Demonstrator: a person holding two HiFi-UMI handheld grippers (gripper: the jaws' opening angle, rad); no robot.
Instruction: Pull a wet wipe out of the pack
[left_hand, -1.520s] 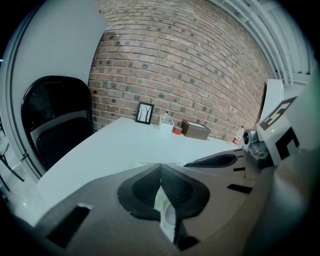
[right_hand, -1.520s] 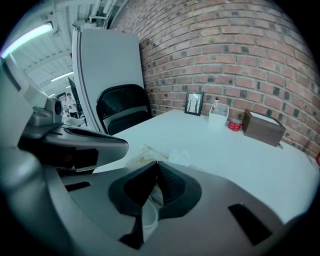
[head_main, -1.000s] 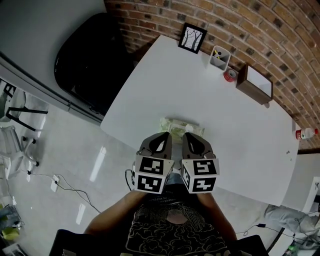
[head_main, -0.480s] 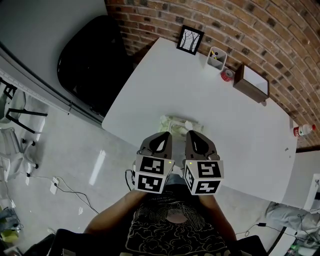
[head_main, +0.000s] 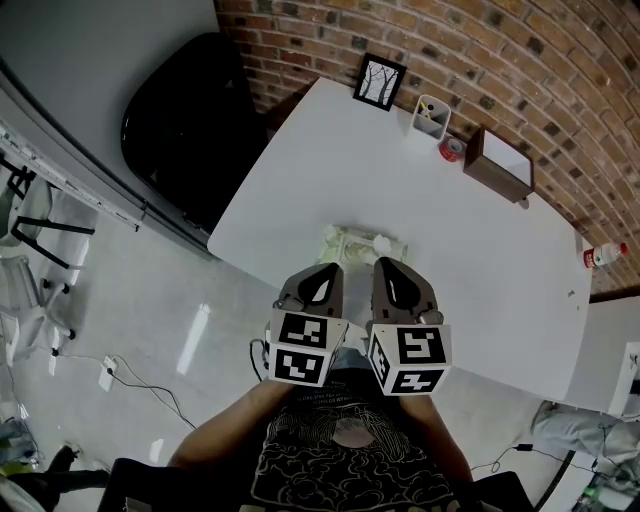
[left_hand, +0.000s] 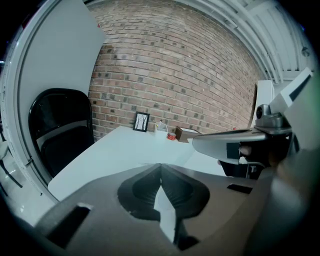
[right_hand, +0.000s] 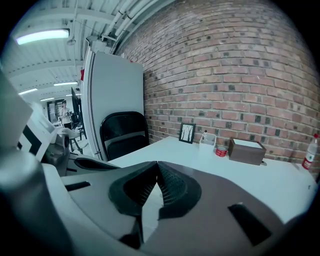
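Note:
The wet wipe pack (head_main: 361, 244), pale green with a white lid, lies on the white table (head_main: 470, 250) near its front edge. My left gripper (head_main: 324, 270) and right gripper (head_main: 389, 264) hover side by side just short of the pack, above the table's edge. The jaws of both meet at their tips with nothing between them, which shows in the left gripper view (left_hand: 160, 164) and the right gripper view (right_hand: 156, 163). The jaws hide the pack in both gripper views.
Along the brick wall at the far side stand a framed picture (head_main: 381, 80), a white pen cup (head_main: 432, 116), a red tape roll (head_main: 451, 149) and a brown box (head_main: 503, 165). A bottle (head_main: 603, 256) stands at the right end. A black chair (head_main: 185, 120) sits left of the table.
The head view has drifted a little, so the table and pack sit slightly higher. Both grippers stay side by side and shut; the right one edged slightly right.

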